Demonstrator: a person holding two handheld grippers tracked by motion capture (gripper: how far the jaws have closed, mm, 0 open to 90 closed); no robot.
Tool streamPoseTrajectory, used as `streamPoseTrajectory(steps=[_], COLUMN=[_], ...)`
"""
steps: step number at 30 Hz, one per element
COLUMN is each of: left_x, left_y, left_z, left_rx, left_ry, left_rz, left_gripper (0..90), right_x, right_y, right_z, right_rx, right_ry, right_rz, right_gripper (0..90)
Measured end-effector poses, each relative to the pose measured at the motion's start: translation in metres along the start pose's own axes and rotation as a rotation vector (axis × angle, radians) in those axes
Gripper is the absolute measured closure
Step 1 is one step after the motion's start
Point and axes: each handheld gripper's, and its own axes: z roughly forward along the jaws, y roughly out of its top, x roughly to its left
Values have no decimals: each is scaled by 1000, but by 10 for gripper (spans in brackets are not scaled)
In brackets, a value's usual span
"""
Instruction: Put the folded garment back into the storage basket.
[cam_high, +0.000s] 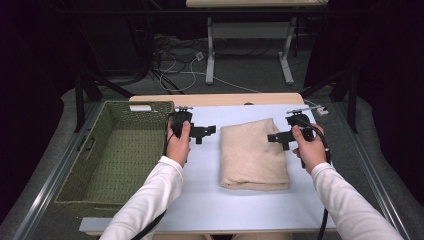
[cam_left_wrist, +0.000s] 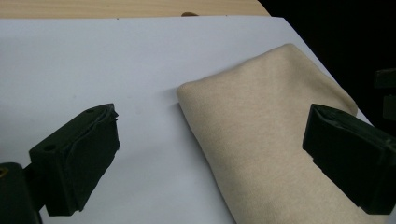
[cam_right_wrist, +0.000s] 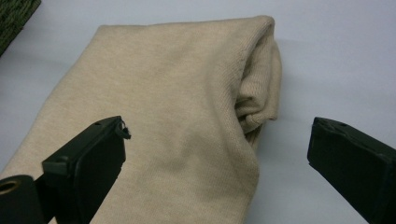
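Fingers (cam_left_wrist: 74, 168) of left gripper (cam_high: 206, 132): matte black, blocky, rubber-faced pads, spread wide with nothing between, held above bare worktop (cam_high: 200, 195) just left of folded cloth (cam_high: 252, 152). Left hand (cam_high: 178, 142) wrapped round black handle, white sleeve behind.

Far left: woven green basket (cam_high: 107, 192), rectangular, coarse wicker weave, cut-out handles in walls, standing at worktop's left edge.

Centre: cloth, beige, soft fine-knit surface, folded to a thick rounded rectangle, lying flat on smooth pale blue-white worktop between the two grippers; layered fold edges seen at one end in right gripper view (cam_right_wrist: 254, 109).

Right: right gripper (cam_high: 274, 138), same black blocky fingers (cam_right_wrist: 88, 163), spread wide, empty, poised over cloth's right edge; one finger above knit surface, other above bare worktop. Right hand (cam_high: 310, 147) on handle, cable trailing down.
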Motion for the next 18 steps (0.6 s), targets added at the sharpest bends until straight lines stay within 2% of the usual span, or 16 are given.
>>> streamPoseTrajectory(steps=[9,14,18], left_x=[0,-2,-3], left_y=[-7,-12,-16], left_z=[20,31,39], left_rx=[-2,23,27], left_ry=[-17,17,18], left_rz=[-36,-63,-97], left_gripper=[55,86,95], right_x=[-5,-6,-7], right_y=[-6,-9,-12], right_z=[13,20,25], right_rx=[5,11,16], right_ry=[-6,-7,-22], right_rz=[22,38,32], right_gripper=[41,41,45])
